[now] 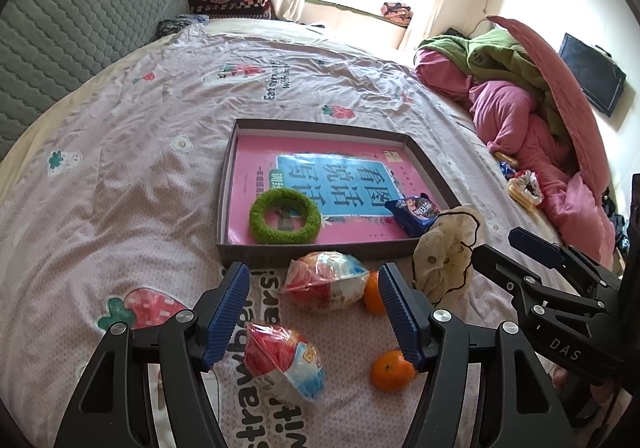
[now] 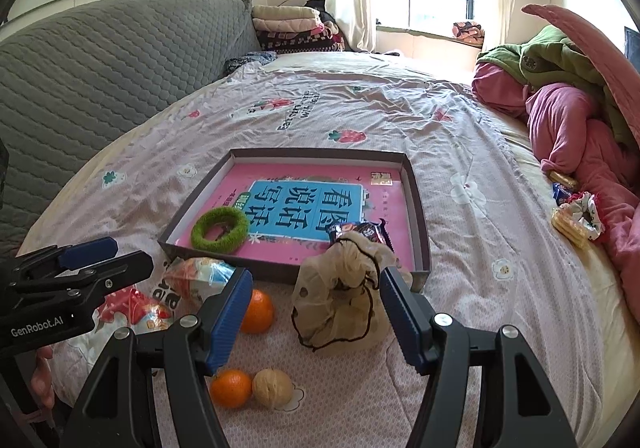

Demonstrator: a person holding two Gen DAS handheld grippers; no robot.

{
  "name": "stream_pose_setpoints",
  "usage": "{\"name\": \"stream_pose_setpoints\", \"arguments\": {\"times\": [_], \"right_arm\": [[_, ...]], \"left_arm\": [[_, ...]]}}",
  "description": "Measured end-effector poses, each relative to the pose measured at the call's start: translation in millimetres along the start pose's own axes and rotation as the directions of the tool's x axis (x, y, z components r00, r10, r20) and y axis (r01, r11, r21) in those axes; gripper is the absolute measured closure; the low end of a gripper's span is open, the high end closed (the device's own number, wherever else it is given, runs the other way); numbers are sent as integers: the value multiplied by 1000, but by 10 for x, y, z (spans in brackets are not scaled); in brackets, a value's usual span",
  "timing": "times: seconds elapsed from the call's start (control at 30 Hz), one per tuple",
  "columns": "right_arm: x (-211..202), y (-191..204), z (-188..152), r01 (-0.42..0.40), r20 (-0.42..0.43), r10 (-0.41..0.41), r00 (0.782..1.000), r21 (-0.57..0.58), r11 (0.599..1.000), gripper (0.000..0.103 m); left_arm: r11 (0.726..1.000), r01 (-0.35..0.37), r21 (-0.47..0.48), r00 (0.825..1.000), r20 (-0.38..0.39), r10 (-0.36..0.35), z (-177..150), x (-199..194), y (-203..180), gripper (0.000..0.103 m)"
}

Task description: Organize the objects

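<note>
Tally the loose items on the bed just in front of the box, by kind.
Oranges: 2
Plastic-wrapped snack bags: 2
Walnut: 1
Beige drawstring pouch: 1
Total: 6
</note>
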State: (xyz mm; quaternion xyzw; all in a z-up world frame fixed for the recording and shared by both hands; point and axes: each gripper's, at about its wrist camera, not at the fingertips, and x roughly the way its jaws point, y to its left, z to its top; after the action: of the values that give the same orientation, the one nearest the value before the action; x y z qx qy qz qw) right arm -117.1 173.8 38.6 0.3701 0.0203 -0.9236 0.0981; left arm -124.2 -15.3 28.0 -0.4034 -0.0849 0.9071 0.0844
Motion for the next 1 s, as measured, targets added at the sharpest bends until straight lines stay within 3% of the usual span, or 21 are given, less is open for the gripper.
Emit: {"name": "stream_pose_setpoints", "arguments": {"times": [1.0], "right_arm": [[14, -21, -424, 10, -43, -10, 999, -7, 1000, 37]], "left_arm": [[1000, 0, 14, 999, -39, 1, -414, 89, -23, 34]]}}
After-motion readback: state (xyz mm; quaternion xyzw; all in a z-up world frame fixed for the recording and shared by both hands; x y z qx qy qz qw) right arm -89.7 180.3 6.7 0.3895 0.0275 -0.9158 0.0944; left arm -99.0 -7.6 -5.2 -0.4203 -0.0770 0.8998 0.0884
